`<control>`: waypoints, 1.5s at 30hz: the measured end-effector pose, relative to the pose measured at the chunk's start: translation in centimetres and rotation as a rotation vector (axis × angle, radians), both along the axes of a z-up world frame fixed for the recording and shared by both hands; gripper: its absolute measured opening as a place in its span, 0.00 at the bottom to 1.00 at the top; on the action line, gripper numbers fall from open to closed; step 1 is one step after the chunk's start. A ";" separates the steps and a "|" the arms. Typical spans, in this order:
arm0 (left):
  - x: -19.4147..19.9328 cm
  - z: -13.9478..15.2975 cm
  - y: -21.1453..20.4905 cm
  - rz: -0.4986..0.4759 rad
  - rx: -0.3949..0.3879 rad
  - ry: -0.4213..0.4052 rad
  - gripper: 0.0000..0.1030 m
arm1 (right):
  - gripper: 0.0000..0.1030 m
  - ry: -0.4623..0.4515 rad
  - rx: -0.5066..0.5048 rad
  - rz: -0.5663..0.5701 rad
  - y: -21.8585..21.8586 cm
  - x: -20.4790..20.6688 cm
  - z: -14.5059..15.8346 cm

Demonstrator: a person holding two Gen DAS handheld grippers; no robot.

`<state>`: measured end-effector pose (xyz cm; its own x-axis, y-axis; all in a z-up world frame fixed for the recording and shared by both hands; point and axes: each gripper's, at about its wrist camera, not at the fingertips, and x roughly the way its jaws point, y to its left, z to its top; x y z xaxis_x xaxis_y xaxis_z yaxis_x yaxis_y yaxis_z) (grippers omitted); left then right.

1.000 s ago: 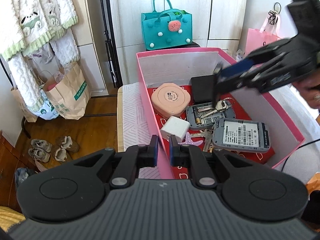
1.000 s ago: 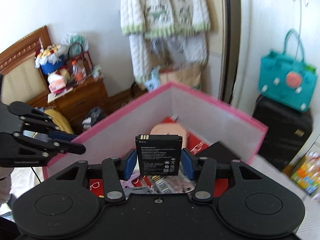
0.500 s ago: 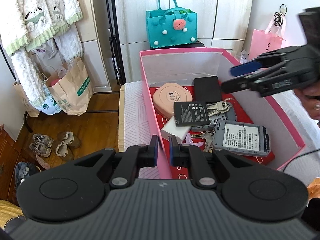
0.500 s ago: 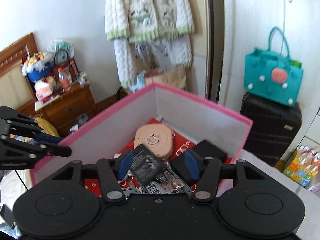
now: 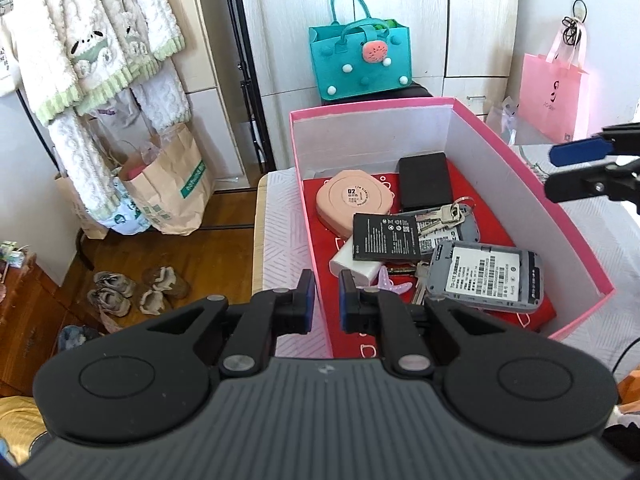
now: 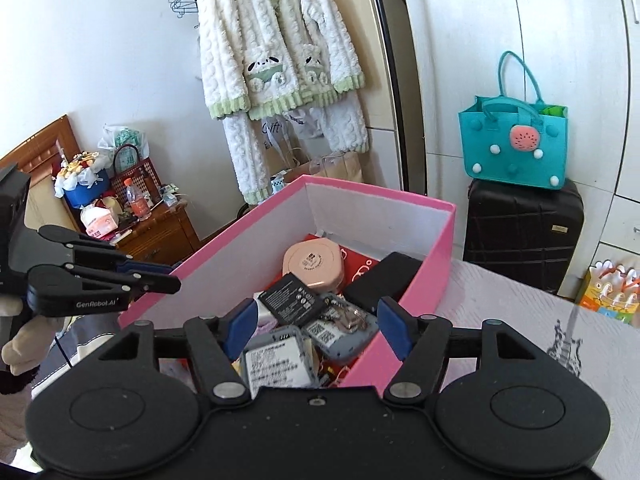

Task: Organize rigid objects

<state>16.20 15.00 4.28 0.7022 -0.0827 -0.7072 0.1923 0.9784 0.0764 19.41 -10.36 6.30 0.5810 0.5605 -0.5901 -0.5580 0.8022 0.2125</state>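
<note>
A pink box point(image 5: 520, 168) point(image 6: 432, 240) on the table holds a round pink case point(image 5: 352, 204) point(image 6: 313, 264), a black battery point(image 5: 386, 237) point(image 6: 291, 298) lying on top, a black block point(image 5: 425, 180), keys point(image 5: 448, 213), a white charger point(image 5: 352, 266) and two grey devices point(image 5: 486, 278) point(image 6: 278, 364). My left gripper point(image 5: 323, 302) is nearly shut and empty at the box's near left wall. My right gripper point(image 6: 316, 330) is open and empty above the box's right side; it also shows at the right edge of the left wrist view point(image 5: 560, 172).
A teal bag point(image 5: 360, 60) stands on a black suitcase point(image 6: 524, 232) behind the box. A pink gift bag point(image 5: 552, 96) hangs at the right. Fluffy clothes point(image 6: 276, 52) hang at the left above paper bags point(image 5: 168, 188). Shoes point(image 5: 136, 292) lie on the floor.
My right gripper opened and let go of the black battery, which now lies in the box. The right gripper then drew back to the right. The left gripper stayed put.
</note>
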 end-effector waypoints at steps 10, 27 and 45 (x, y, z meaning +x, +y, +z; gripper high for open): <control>-3.4 4.1 -3.0 -0.075 0.030 -0.045 0.33 | 0.73 -0.077 0.079 0.007 -0.5 -3.5 1.3; -5.6 2.8 -6.8 0.001 0.020 0.027 0.96 | 1.00 0.029 0.047 -0.286 -4.5 -9.0 3.1; -10.1 3.1 -9.6 0.146 -0.038 -0.129 1.00 | 1.00 -0.100 -0.049 -0.390 -7.2 -15.3 3.6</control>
